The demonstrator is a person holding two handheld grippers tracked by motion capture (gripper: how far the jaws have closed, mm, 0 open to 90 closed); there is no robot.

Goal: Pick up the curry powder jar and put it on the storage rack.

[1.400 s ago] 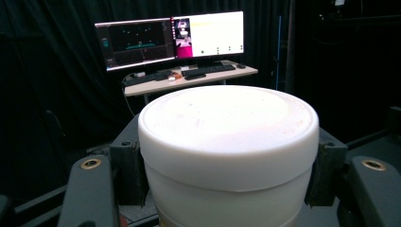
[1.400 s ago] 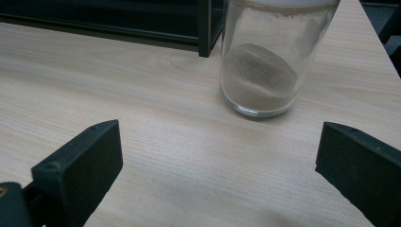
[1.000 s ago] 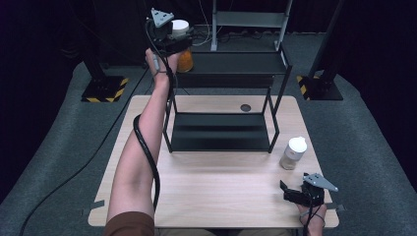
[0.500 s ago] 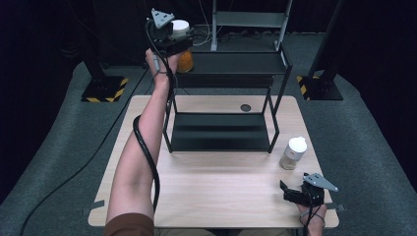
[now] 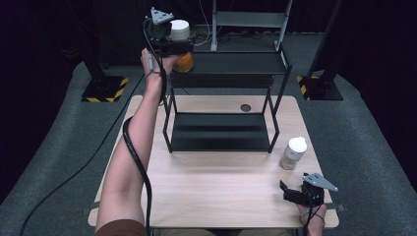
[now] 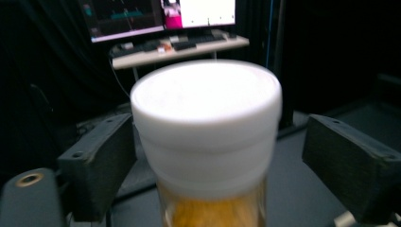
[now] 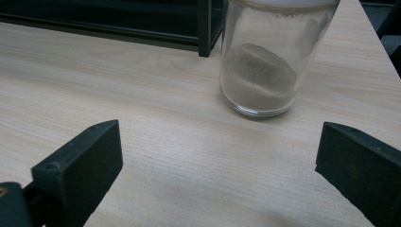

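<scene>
Standing between the left gripper (image 6: 208, 156)'s just-spread jaws, clear of both, the orange jar (image 6: 206, 142)

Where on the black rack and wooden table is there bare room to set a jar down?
Free: the black metal rack's top right of the orange-filled jar, its lower shelf, the wooden table's front middle. Crowded: around the white-lidded glass jar.

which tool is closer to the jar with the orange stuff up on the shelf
Left. The left tool sits around the orange-filled jar on the shelf's top tier, jaws open either side of its white lid. The right tool rests low on the table.
</scene>
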